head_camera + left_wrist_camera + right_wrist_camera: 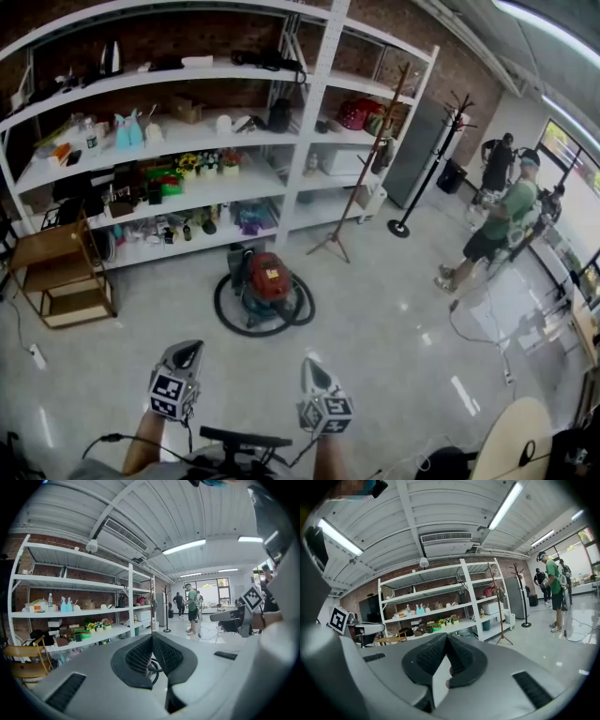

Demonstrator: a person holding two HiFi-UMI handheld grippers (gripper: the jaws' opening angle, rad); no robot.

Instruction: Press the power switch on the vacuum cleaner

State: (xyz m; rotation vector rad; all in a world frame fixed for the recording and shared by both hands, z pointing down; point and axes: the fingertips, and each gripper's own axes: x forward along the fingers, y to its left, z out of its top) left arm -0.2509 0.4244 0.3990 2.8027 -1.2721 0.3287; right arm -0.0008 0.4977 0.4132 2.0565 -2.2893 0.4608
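The vacuum cleaner (267, 284) is a red and black canister standing on the floor in front of the shelves, with its black hose (225, 319) coiled around it. It is well ahead of both grippers and neither touches it. In the head view my left gripper (189, 351) and right gripper (310, 365) are held low and near me, pointing toward the vacuum. Each has its jaws closed tip to tip with nothing between them. In the left gripper view a bit of the hose (154, 668) shows through the gap below the left gripper (152, 637). The right gripper (446, 637) view shows only floor there.
White shelving (281, 178) full of small items lines the brick wall behind the vacuum. A wooden chair (58, 272) stands at the left, with a wooden tripod pole (361, 183) and a black coat stand (422, 178) to the right. A person in green (502, 225) stands at the far right. Cables (478, 333) lie on the floor.
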